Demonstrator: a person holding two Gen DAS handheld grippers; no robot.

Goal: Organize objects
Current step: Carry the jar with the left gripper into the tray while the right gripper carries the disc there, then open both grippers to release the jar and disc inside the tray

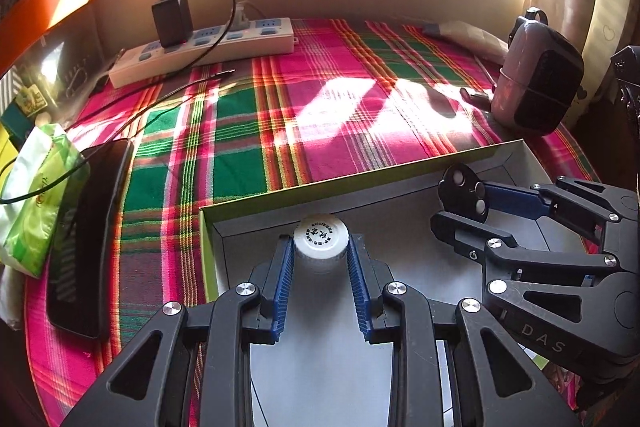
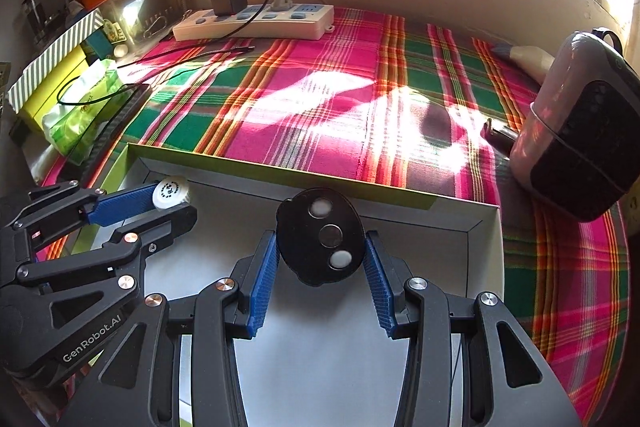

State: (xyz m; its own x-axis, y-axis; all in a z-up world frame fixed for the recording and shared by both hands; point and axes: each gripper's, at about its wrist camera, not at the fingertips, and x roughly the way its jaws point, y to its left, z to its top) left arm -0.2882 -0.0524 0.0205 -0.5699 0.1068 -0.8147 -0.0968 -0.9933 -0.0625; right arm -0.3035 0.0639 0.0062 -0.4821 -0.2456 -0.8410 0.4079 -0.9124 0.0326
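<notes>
My left gripper [image 1: 321,255] is shut on a small white bottle with a printed cap [image 1: 320,237], held over the open shallow box [image 1: 360,183] with a green rim and grey inside. My right gripper [image 2: 322,259] is shut on a black oval remote with three round buttons [image 2: 322,241], also over the box [image 2: 460,223]. In the left wrist view the right gripper [image 1: 460,205] and remote [image 1: 464,191] sit to the right. In the right wrist view the left gripper [image 2: 176,199] and bottle [image 2: 171,191] sit at the left.
The box lies on a pink and green plaid cloth [image 1: 320,99]. A white power strip [image 1: 204,47] with a black charger stands at the back. A dark phone [image 1: 86,239] and green tissue pack [image 1: 36,195] lie left. A pink-black device [image 1: 536,75] stands right.
</notes>
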